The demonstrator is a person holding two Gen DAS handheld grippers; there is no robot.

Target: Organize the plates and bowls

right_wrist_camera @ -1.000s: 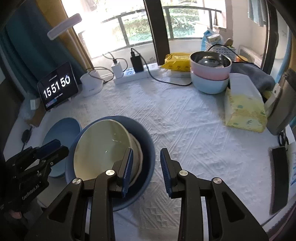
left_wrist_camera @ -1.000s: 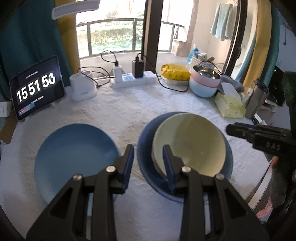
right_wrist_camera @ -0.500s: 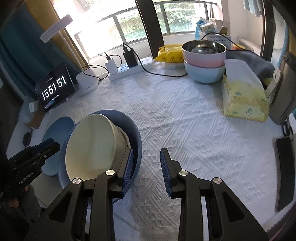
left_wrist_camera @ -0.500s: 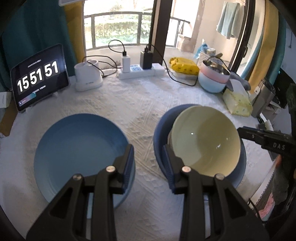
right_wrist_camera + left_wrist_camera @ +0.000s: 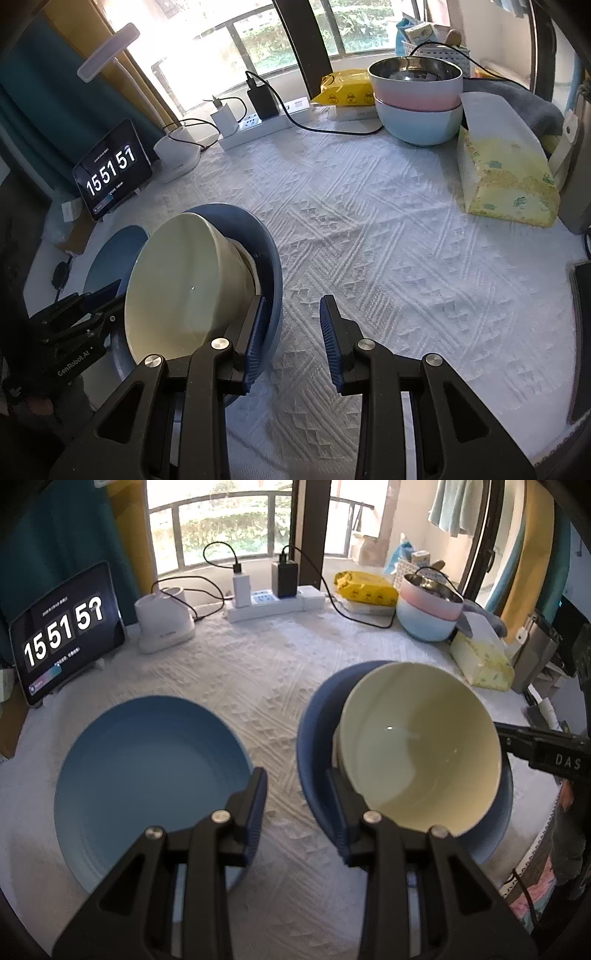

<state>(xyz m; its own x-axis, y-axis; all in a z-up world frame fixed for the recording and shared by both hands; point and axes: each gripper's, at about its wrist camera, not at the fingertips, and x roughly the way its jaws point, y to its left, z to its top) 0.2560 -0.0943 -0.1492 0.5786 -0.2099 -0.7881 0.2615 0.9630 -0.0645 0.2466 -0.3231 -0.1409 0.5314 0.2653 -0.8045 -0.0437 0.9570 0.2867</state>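
Observation:
A cream bowl (image 5: 417, 746) sits tilted inside a dark blue bowl (image 5: 317, 738), and the pair looks lifted off the white tablecloth. My left gripper (image 5: 297, 794) is open, its right finger at the near rim of the dark blue bowl. A light blue plate (image 5: 147, 775) lies flat on the cloth to the left. In the right wrist view the cream bowl (image 5: 184, 280) and dark blue bowl (image 5: 271, 266) are at the left. My right gripper (image 5: 291, 325) is open, its left finger against the dark blue bowl's rim. The light blue plate (image 5: 110, 258) lies behind.
At the back stand a clock tablet (image 5: 62, 631), a white charger base (image 5: 162, 620), a power strip (image 5: 273, 602), a yellow packet (image 5: 365, 587) and stacked pink and blue bowls (image 5: 417, 103). A tissue box (image 5: 506, 173) lies at the right.
Both cameras have risen and pulled back. The cream and dark blue bowls have tilted further and come up off the cloth. The clock moved from 15:51:50 onward.

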